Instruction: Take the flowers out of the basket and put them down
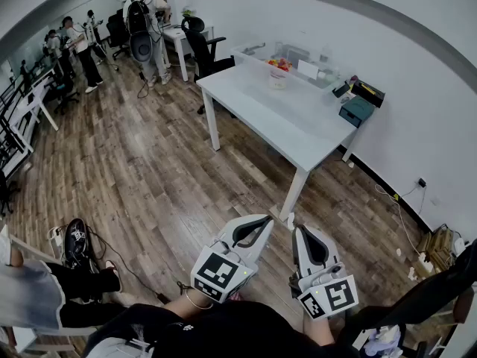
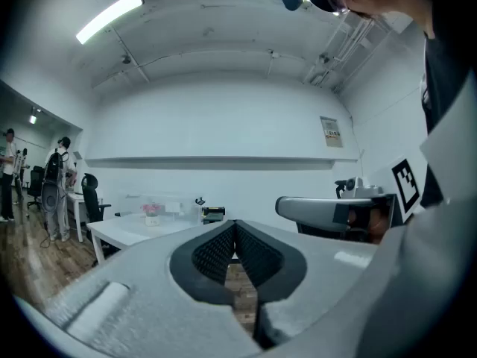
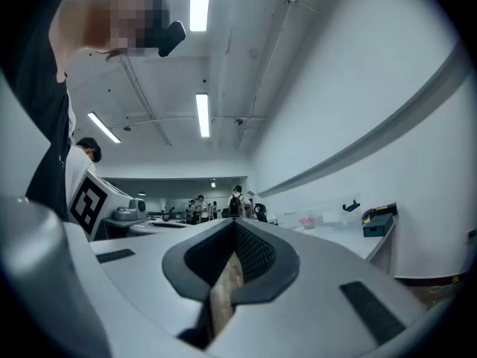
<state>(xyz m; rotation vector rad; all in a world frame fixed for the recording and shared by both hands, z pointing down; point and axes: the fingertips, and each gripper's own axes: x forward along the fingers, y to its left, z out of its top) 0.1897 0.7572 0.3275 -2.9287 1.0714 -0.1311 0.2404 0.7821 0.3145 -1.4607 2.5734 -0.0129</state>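
Wood floor (image 1: 149, 170) takes up the whole gap ahead of both tongs. The white counter (image 1: 276, 118) stands well ahead of them, not reachable from here.

Left tongs (image 1: 265, 220) and right tongs (image 1: 297, 230) are held low, side by side, pointing roughly level toward the counter. Both are pressed together with nothing between them.

A small pale basket (image 1: 278, 79) sits on the counter's far part, well ahead, about between the lines the two tongs point along. The flowers (image 1: 279, 64) are a red-orange cluster poking up out of it. Stems are too small to make out.

Judgement:
- The flowers are likely light and soft, with heads that crush easily.
- Best hold is low on the stems, just above the basket rim, with a gentle pinch.
- The basket probably weighs little and may lift with them, so the other tongs should pin its rim.
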